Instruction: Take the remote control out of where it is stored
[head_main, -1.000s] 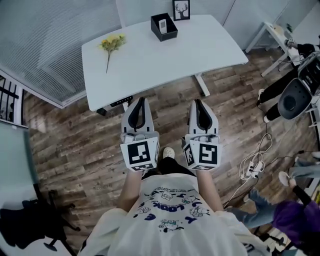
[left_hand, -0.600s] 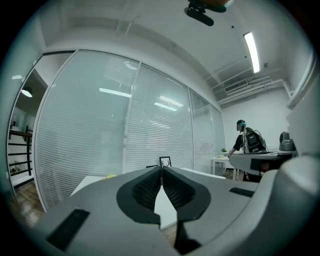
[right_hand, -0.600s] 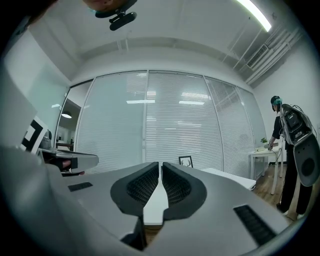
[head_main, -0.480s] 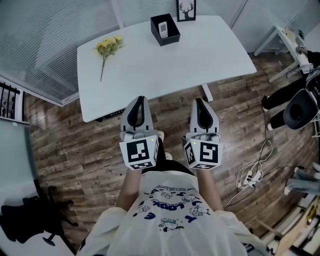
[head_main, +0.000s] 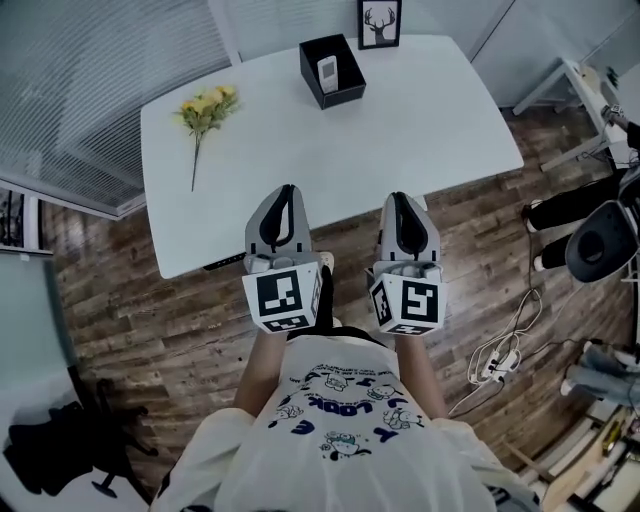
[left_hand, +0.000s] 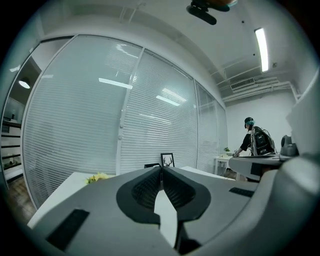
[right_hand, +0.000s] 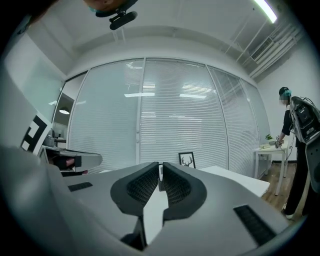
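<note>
A white remote control (head_main: 327, 71) stands upright inside a black open box (head_main: 344, 86) at the far side of the white table (head_main: 420, 120). My left gripper (head_main: 286, 193) and right gripper (head_main: 400, 200) hover side by side at the table's near edge, well short of the box. Both are shut with nothing between the jaws. In the left gripper view the tips (left_hand: 161, 169) meet, and the box top (left_hand: 151, 164) peeks just beyond them. In the right gripper view the tips (right_hand: 161, 165) also touch.
A yellow flower sprig (head_main: 203, 108) lies on the table's left part. A framed deer picture (head_main: 379, 22) stands at the back, by the box. Glass walls with blinds lie left and behind. A person (right_hand: 296, 145), a side table (head_main: 570, 85) and floor cables (head_main: 505, 340) are to the right.
The table and box have slid nearer and lower in the head view as I stepped forward; the grippers now reach over the table's near edge. Both stayed shut.
</note>
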